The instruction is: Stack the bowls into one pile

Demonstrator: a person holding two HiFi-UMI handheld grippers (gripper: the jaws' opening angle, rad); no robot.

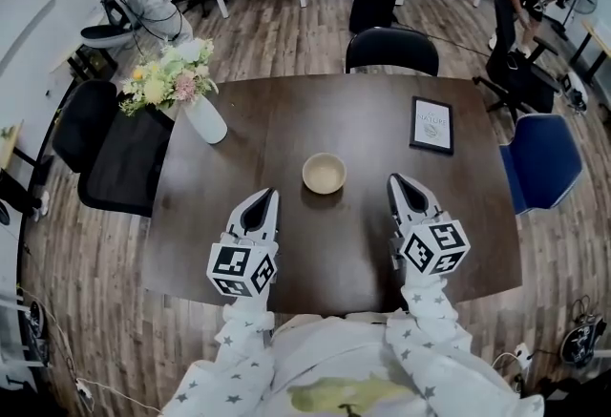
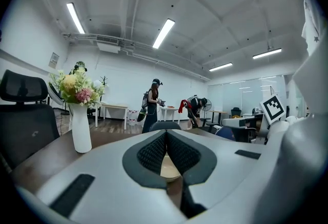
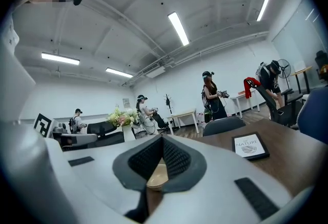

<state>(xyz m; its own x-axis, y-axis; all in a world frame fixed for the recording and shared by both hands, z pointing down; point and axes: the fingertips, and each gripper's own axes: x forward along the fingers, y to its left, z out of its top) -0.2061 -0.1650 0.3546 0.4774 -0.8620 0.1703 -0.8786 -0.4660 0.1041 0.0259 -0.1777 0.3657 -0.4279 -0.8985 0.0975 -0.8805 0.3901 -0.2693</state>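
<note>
One bowl stack (image 1: 324,173) ahead, between left gripper (image 1: 270,195), right gripper (image 1: 395,179); jaws together.

A flower vase (image 1: 205,119) and framed sign (image 1: 431,125) sit on the dark table (image 1: 329,253).

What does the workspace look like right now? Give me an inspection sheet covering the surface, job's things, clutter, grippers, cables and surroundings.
Surface: dark wooden table, bare between the grippers.
Job's things: bowl pile mid-table, upright, layered rims visible in the right gripper view.
Clutter: white vase of flowers at the far left; framed sign lying flat at the far right.
Grippers: left gripper and right gripper both shut, empty, on either side of the pile and apart from it.
Cables: floor cord by the near right corner; none on the table.
Surroundings: black chair, blue chair, people at far desks.
</note>
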